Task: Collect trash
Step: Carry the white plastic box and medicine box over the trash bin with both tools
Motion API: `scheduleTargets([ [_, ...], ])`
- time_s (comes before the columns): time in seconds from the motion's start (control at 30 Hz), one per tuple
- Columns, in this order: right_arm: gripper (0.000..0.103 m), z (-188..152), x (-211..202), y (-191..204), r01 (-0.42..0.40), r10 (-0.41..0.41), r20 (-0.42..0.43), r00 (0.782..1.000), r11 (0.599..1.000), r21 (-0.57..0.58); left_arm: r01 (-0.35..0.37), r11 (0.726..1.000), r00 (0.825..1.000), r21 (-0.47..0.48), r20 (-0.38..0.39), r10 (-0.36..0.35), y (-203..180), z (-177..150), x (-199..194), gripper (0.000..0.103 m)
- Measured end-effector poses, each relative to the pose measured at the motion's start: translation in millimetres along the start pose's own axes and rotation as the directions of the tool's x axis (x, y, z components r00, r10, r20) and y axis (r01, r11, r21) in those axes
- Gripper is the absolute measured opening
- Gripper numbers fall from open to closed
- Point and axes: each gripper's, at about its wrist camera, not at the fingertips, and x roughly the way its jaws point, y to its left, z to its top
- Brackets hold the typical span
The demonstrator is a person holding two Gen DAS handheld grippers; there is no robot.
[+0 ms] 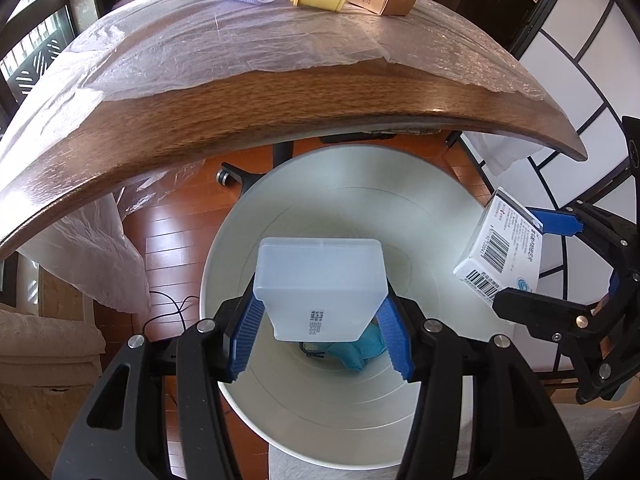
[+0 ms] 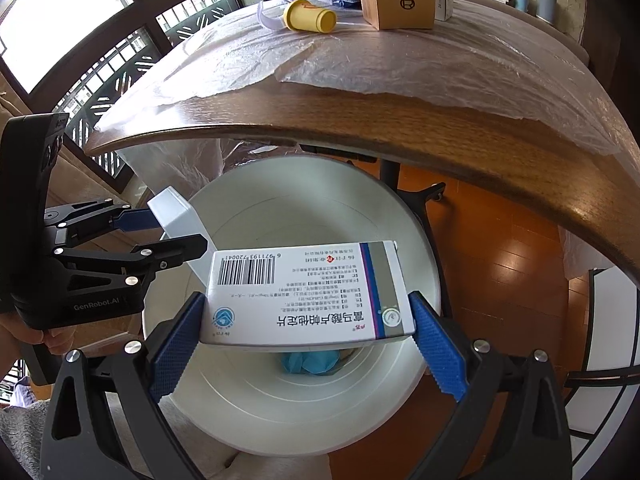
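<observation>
Closest to the lens, low in the left wrist view, the left gripper [image 1: 320, 332] has its blue pads closed on the narrow end of a translucent plastic box [image 1: 320, 284], which juts forward over the mouth of the white bin [image 1: 420, 208] below. In the right wrist view the right gripper [image 2: 308, 340] clamps a white medicine carton [image 2: 308, 296] by its two short ends, long axis running left to right across the frame, also above the bin's opening. Both pieces look set to drop straight in; the plastic box sits nearer the centre, while the carton appears closer to the rim at the right of the left view. Something teal [image 2: 312, 362] lies at the bottom, partly hidden by the carton and hard to identify. More clutter sits on the table [image 1: 240, 120] at the upper edge.
</observation>
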Motion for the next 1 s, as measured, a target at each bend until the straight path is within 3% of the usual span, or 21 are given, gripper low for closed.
scheduleTargets([
  [1.0, 0.096, -6, 37, -1, 0.021, -0.02, -0.06, 0.998, 1.0, 0.015, -0.049, 0.997, 0.997, 0.057, -0.055, 0.052, 3, -4, 32, 0.055],
])
